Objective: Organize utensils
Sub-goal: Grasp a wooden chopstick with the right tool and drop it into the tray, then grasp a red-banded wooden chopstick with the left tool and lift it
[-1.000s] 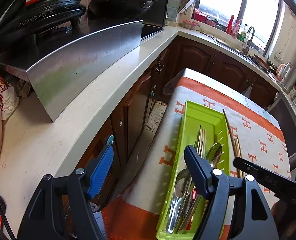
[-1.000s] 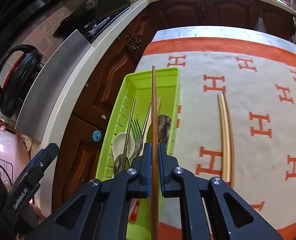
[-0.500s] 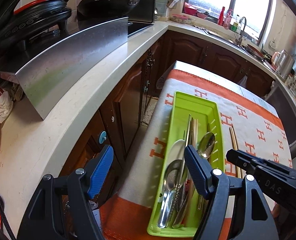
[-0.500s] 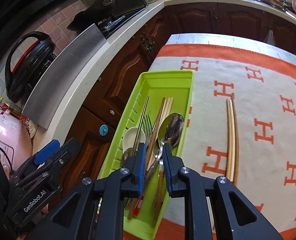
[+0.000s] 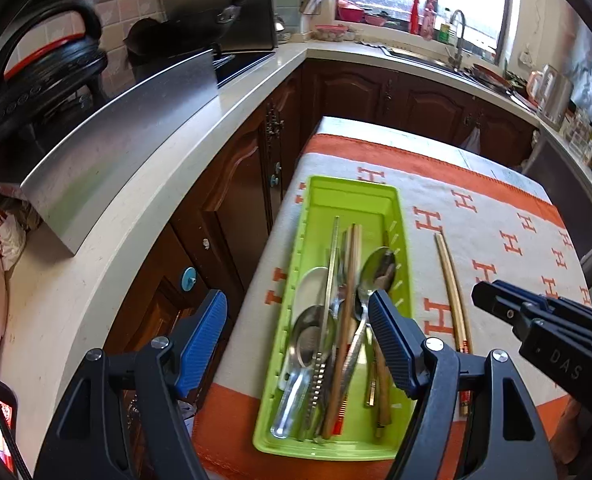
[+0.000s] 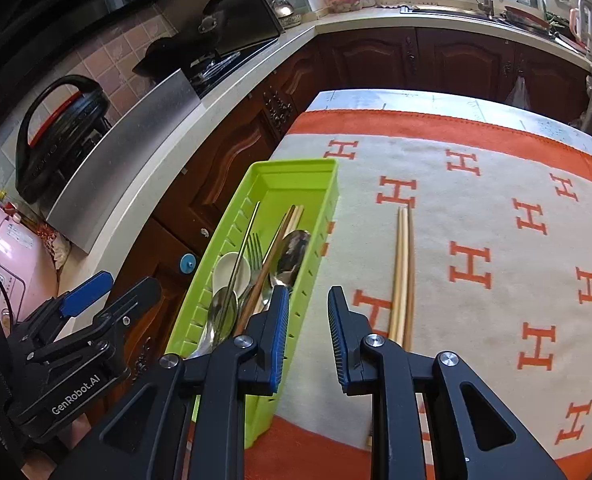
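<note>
In the left wrist view, the left gripper (image 5: 298, 340) hangs wide apart and empty over the green tray (image 5: 380, 188); the chopsticks (image 5: 452, 304) lie right of it, nearer the right gripper (image 5: 496, 300).

In the right wrist view, the right gripper (image 6: 308, 320) holds nothing, jaws slightly parted; the chopsticks (image 6: 402, 268) lie just right, pointing lengthwise away.

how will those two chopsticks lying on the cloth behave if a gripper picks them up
The chopsticks look thin, straight and wooden, so probably stiff and light. They look round, so one may roll away on the cloth when nudged. Lying touching side by side, both may come up together, or one could slip out.
</note>
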A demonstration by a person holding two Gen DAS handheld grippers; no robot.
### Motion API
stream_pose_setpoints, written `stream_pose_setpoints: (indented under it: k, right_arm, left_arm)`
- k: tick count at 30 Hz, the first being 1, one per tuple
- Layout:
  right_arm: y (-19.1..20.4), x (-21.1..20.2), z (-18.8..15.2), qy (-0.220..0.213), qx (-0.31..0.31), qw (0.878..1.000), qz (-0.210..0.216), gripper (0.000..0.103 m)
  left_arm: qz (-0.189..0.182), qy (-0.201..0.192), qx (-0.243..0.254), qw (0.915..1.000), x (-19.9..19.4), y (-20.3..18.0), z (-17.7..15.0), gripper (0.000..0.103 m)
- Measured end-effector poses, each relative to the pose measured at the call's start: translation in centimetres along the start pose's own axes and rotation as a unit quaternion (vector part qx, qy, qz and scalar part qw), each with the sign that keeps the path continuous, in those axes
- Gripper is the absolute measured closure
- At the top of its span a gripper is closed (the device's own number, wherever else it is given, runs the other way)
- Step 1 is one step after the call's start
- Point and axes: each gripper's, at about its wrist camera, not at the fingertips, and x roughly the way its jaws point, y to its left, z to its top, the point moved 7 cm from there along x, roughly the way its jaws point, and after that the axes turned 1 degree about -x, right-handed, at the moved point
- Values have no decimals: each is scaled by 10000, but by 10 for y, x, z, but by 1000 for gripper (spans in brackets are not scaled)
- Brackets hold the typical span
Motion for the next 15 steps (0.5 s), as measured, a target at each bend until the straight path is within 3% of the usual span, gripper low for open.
stream_pose_setpoints:
  k: [6,15]
  right_arm:
    - [-34,-18,-2,-146,176,9997,-8,82]
    - [-111,-41,-18,-273,639,9976,-23,81]
  left_arm:
    - [-43,-60,373,9993,-11,-34,2,31]
    - [-401,237,896,9949,-3,-105,-4,31]
